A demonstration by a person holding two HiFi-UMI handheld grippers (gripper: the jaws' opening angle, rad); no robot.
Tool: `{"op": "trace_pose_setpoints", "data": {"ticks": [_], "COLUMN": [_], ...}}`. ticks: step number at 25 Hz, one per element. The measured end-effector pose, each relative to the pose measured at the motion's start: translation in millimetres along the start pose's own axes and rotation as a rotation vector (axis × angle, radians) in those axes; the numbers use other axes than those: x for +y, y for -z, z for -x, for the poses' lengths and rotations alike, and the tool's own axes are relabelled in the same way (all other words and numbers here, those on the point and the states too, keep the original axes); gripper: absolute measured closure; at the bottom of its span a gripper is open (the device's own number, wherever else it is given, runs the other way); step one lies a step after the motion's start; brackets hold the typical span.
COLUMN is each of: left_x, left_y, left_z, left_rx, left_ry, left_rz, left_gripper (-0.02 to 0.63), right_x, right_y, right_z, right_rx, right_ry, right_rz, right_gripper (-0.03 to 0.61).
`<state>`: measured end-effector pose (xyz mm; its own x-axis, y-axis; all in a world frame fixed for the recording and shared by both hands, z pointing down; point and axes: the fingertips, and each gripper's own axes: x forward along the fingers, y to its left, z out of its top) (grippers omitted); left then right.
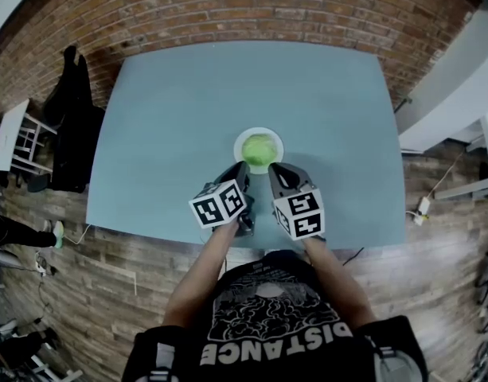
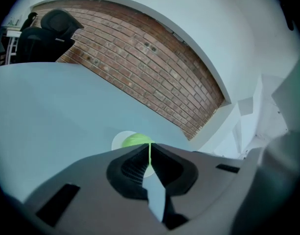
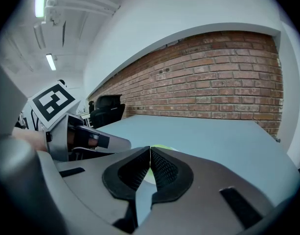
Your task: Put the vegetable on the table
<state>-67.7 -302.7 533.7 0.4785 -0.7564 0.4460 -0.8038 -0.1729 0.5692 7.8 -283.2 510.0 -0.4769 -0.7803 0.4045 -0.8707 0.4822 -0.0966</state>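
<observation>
Round green vegetable [image 1: 259, 150] lay on plate [image 1: 240, 138], tabletop [image 1: 164, 118]; left claw [image 1: 242, 168] and right claw [image 1: 274, 170], both pressed together, empty, sat just beside plate's near rim, equally close

brick wall [image 1: 251, 6] on the far side; black chair [image 1: 72, 134] on wood floor [image 1: 132, 269] at left.

The desk [image 1: 164, 118] is showing a smooth matt top. The left gripper [image 2: 150, 153] and right gripper [image 3: 150, 155] are looking like matt grey plastic, their pads [image 3: 162, 169] finely ribbed black.
</observation>
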Motion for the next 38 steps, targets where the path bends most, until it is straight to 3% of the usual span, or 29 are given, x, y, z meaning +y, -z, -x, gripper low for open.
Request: {"op": "trace_pose_setpoints", "data": {"ticks": [10,27,38], "left_x": [-41.3,-66.6,-80.5], "left_y": [-0.2,29.3,35.7], "left_z": [38.7,86.4,109.4], "left_rx": [-0.022,-0.002,-0.028], "left_ry": [0.081,0.069,0.073], "left_rz": [-0.13,-0.335,-0.409], "left_gripper": [0.614,0.614,0.614], "right_x": [23.3,57.3,70.1], "right_y": [-13.7,-10.1,-5.9], "right_z": [22.4,69.0,91.7], "right_rx": [-0.042,-0.069,-0.076], "right_ry": [0.001,-0.011,-0.012], "right_rz": [-0.011,-0.027,-0.027], "right_gripper": [0.569,0.569,0.569]}}
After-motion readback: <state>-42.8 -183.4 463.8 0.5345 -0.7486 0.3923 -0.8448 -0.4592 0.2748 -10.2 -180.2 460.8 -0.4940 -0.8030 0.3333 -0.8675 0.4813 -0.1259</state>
